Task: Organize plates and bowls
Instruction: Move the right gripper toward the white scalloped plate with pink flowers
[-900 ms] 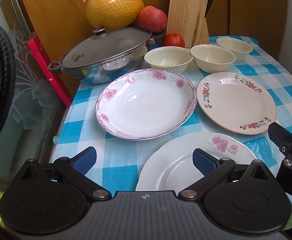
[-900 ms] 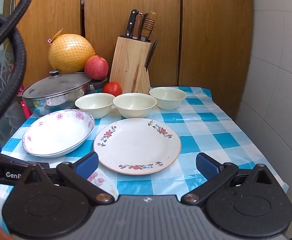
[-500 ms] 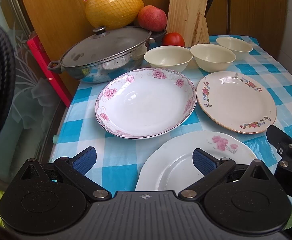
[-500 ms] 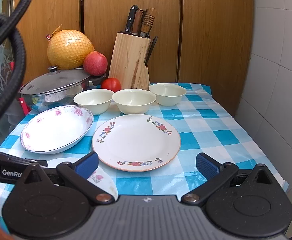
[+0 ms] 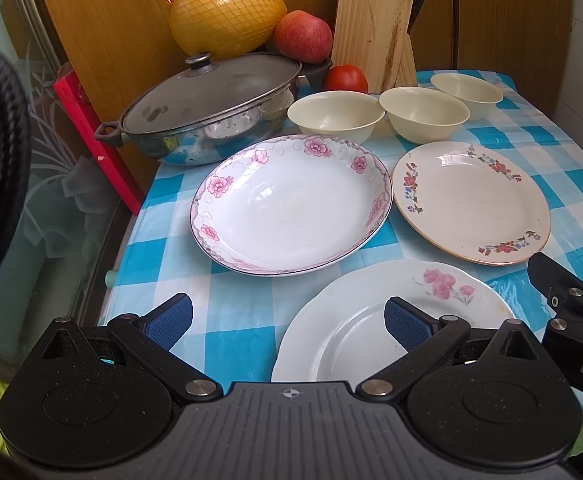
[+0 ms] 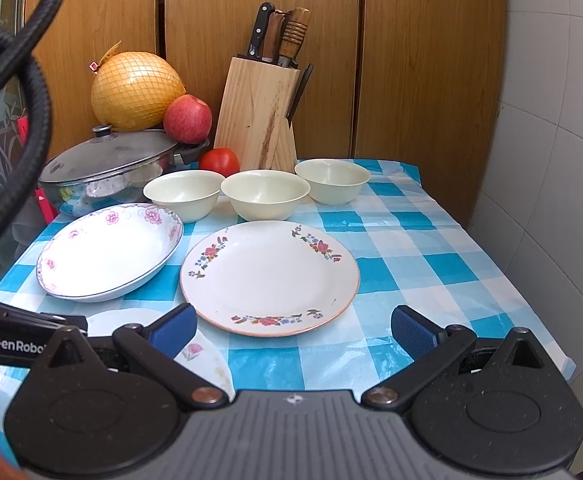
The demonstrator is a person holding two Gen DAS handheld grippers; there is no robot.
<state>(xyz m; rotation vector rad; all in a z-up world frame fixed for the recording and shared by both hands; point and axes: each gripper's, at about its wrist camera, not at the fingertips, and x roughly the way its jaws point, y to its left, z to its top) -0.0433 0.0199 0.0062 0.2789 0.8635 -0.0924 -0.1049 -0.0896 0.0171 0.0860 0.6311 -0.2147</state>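
Blue-and-white checked cloth [image 6: 395, 248] covers a small table set with three plates and three bowls. Nearest the cameras lies a white scalloped plate [image 5: 355, 320] with a pink flower spray; beyond it, side by side and just apart, sit a deep plate with a pink rose border [image 5: 291, 208] on the left and a cream plate with red floral sprigs [image 6: 269, 276] on the right. Three cream bowls [image 6: 265, 194] stand in a row behind the plates, close together, the rightmost set slightly farther back.

Crowding the far left corner are a lidded steel pan [image 5: 207, 108], a netted pomelo [image 5: 227, 10], a red apple [image 5: 303, 36] and a tomato [image 6: 219, 161]; a wooden knife block [image 6: 257, 120] stands against the wood-panelled wall, directly behind the bowls.

Both tools hover at the near edge, tilted down at the table. The left gripper [image 5: 289, 318] has its blue pads spread wide over the scalloped plate's left part, holding nothing. The right gripper [image 6: 293, 328] is likewise spread wide and empty, its span framing the near rim of the sprigged plate.
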